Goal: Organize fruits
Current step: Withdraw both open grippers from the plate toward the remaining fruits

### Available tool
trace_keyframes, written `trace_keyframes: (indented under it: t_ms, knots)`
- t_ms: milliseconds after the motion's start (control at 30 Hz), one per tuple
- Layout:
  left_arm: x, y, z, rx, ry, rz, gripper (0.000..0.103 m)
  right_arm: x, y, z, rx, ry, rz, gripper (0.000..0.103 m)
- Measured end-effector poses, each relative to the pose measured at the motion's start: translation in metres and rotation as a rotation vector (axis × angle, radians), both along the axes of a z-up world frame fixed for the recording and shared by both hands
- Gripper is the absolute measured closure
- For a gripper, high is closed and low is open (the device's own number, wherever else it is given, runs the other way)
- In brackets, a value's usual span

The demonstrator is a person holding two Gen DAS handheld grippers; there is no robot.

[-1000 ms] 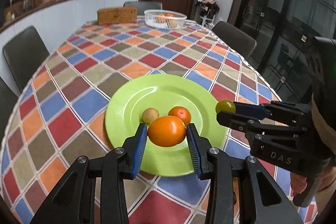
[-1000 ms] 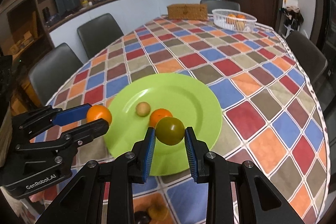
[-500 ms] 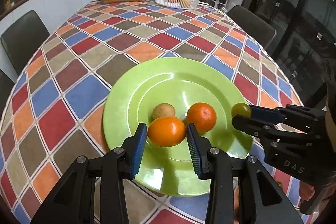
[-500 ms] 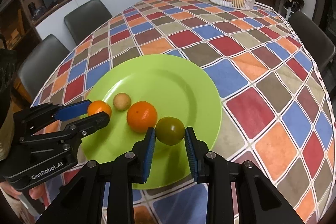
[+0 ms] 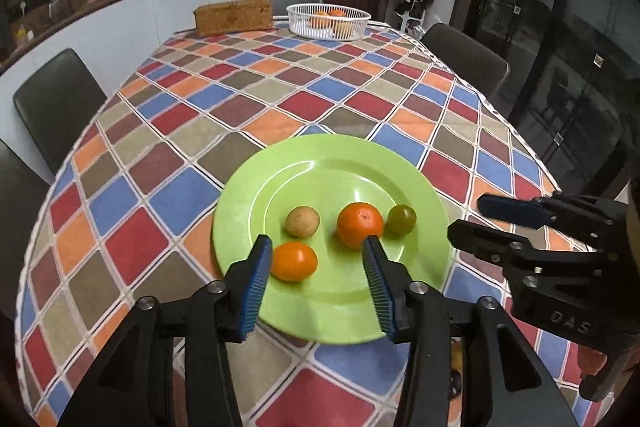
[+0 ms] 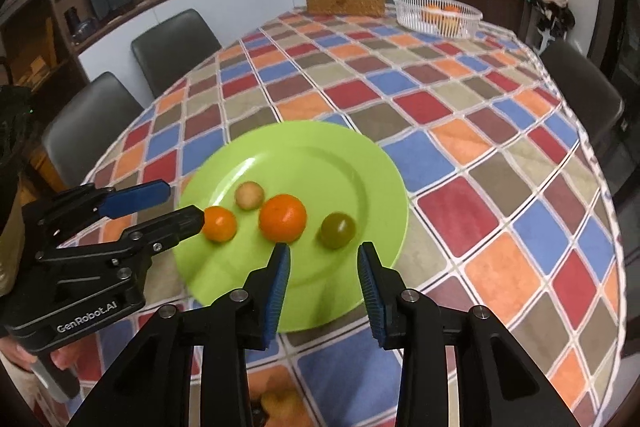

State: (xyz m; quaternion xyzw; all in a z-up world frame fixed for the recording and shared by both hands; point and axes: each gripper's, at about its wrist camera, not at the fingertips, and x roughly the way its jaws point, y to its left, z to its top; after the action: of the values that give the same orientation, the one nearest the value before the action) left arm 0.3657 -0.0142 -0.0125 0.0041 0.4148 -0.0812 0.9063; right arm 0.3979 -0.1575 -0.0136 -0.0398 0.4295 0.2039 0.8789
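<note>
Four fruits are being carried by the green plate [image 5: 240,227], which is lying near the near edge of the worktop [image 5: 280,99] with its checked cloth. A small orange [image 5: 294,261] is sitting on the plate's near part, just beside the inner pad of one finger of the left tongs [image 5: 316,265]; whether that pad is touching it cannot be told. The left tongs are being held wide open, with nothing gripped between the blue pads. A larger orange [image 5: 359,225] is lying toward the plate's middle, with a pale brownish fruit [image 5: 303,221] near it on one side and a green fruit [image 5: 401,220] just beside it on the other.

In the right wrist view, the green fruit [image 6: 338,229] is seen resting on the plate [image 6: 360,155], just beyond the tips of the right tongs [image 6: 323,265], apart from both pads. The right tongs are likewise being held wide open and empty.

At the far edge of the worktop, a white basket [image 5: 328,23] holding more orange fruit is standing beside a woven box [image 5: 233,15]. Dark chairs [image 5: 56,107] are drawn up along the worktop's sides.
</note>
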Motion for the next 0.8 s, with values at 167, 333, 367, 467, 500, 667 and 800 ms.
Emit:
trace_keyframes:
  t_ms: [167, 333, 367, 467, 500, 667, 800]
  knots:
    - [-0.023, -0.005, 0.020, 0.005, -0.015, -0.015, 0.049, -0.026, -0.005, 0.027, 0.016, -0.073, 0.011, 0.057]
    - [-0.059, -0.010, 0.041, 0.046, -0.072, -0.020, 0.042, -0.057, -0.010, 0.047, 0.017, -0.135, 0.016, 0.049]
    - [-0.064, -0.011, 0.044, 0.051, -0.081, -0.021, 0.040, -0.063, -0.012, 0.050, 0.014, -0.146, 0.016, 0.049]
    - [-0.083, -0.014, 0.054, 0.057, -0.108, -0.026, 0.033, -0.079, -0.017, 0.057, 0.019, -0.168, 0.015, 0.038]
    - [-0.089, -0.014, 0.057, 0.059, -0.117, -0.025, 0.032, -0.085, -0.019, 0.059, 0.019, -0.176, 0.012, 0.038]
    - [-0.123, -0.019, 0.067, 0.081, -0.175, -0.020, 0.026, -0.114, -0.025, 0.069, 0.009, -0.220, 0.022, 0.037]
    - [-0.144, -0.022, 0.068, 0.074, -0.186, -0.031, 0.024, -0.137, -0.029, 0.074, 0.001, -0.261, 0.030, 0.032]
